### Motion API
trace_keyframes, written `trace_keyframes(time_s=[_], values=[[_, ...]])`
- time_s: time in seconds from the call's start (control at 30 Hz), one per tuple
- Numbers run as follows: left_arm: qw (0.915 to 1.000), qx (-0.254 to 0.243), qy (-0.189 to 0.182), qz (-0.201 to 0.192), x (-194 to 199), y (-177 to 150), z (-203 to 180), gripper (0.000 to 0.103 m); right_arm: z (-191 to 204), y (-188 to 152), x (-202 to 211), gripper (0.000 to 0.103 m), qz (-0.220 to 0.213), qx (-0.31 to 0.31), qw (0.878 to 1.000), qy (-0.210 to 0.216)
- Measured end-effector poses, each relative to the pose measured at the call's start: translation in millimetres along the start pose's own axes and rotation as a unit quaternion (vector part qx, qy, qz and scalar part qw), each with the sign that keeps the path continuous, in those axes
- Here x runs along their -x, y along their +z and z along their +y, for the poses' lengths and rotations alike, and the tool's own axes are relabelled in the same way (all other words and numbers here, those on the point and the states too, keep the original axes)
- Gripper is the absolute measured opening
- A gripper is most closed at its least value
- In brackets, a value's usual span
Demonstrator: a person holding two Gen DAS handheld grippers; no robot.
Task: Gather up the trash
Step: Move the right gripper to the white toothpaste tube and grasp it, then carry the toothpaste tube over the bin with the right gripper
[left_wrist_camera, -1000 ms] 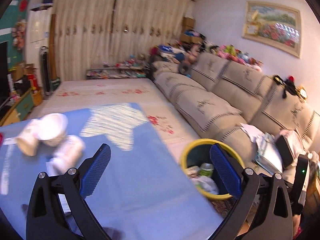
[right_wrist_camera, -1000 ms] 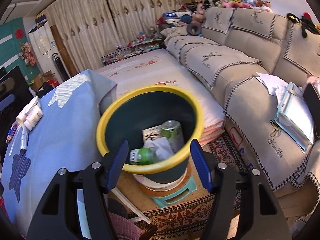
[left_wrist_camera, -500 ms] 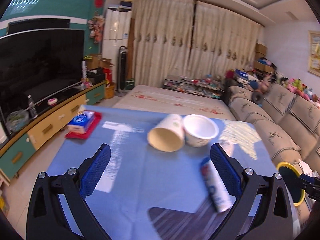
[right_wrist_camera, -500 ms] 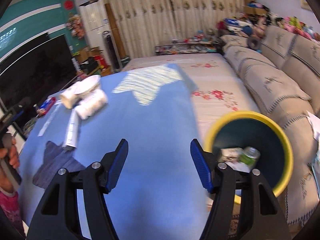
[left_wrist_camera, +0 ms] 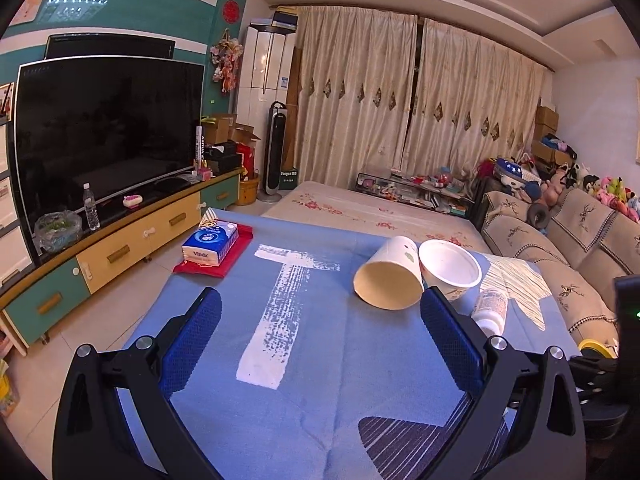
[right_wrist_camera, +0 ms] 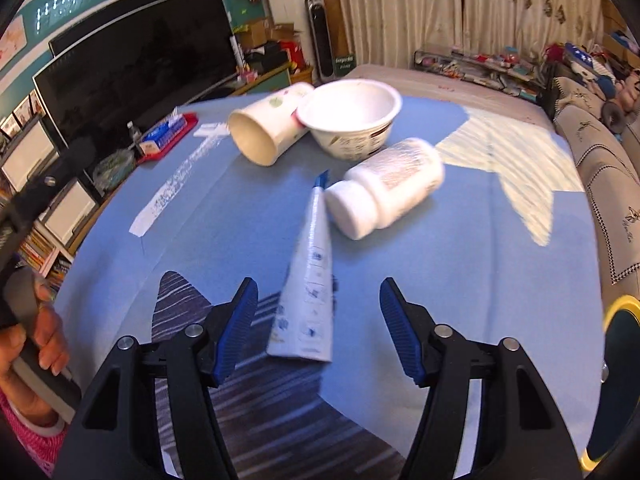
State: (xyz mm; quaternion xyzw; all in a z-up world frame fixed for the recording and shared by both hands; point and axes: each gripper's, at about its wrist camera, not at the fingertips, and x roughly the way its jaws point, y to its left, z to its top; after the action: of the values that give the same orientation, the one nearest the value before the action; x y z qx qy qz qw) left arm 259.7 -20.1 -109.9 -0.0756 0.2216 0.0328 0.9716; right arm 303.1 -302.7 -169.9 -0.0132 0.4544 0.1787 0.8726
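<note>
On the blue tablecloth [left_wrist_camera: 320,380] lie a tipped paper cup [left_wrist_camera: 390,280] [right_wrist_camera: 268,128], a white bowl [left_wrist_camera: 450,268] [right_wrist_camera: 352,116], a white bottle [left_wrist_camera: 490,306] [right_wrist_camera: 388,188] on its side and a flattened white tube [right_wrist_camera: 310,280]. My right gripper [right_wrist_camera: 317,286] hovers over the tube's wide end. Its jaws are closing with the tube between them, and the pads are not touching it. My left gripper [left_wrist_camera: 319,300] is open and holds nothing, short of the cup. The yellow-rimmed bin [right_wrist_camera: 618,320] [left_wrist_camera: 596,346] stands off the table's right side.
A tissue pack [left_wrist_camera: 210,240] rests on a red tray [left_wrist_camera: 232,258] at the table's far left corner. A TV [left_wrist_camera: 108,128] on a low cabinet lines the left wall, and a sofa [left_wrist_camera: 560,240] runs along the right. A person's hand [right_wrist_camera: 36,344] grips the left gripper's handle.
Both grippers swung away from the bin toward the table. The right one now sits over the tube and bottle. The left one drew slightly nearer the cup and bowl.
</note>
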Motion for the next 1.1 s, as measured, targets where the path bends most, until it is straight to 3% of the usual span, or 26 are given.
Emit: trace_keyframes(time_s=[0.13, 0.27, 0.43, 0.8, 0.93, 1.1], values=[[1.0000, 0.001, -0.004, 0.005, 1, -2, 1, 0.098, 6, 2, -17, 0.054, 0.017, 0.000, 1.000, -0.015], [0.9999, -0.001, -0.010, 0.011, -1, -4, -2, 0.098, 9, 1, -21, 0.037, 0.019, 0.008, 0.999, -0.033], [0.9998, -0.005, -0.010, 0.014, -2, -6, -4, 0.098, 8, 1, -16, 0.016, 0.015, 0.003, 1.000, -0.020], [0.9997, -0.009, -0.011, 0.022, -6, -9, -6, 0.098, 5, -10, 38, 0.016, -0.035, -0.001, 0.999, 0.008], [0.9995, -0.019, -0.008, 0.026, -9, -11, -11, 0.098, -21, -17, 63, 0.016, -0.060, -0.030, 0.998, -0.002], [0.9990, -0.029, -0.008, 0.032, -11, -14, -15, 0.098, -84, -33, 89, 0.016, -0.086, -0.095, 0.990, -0.051]])
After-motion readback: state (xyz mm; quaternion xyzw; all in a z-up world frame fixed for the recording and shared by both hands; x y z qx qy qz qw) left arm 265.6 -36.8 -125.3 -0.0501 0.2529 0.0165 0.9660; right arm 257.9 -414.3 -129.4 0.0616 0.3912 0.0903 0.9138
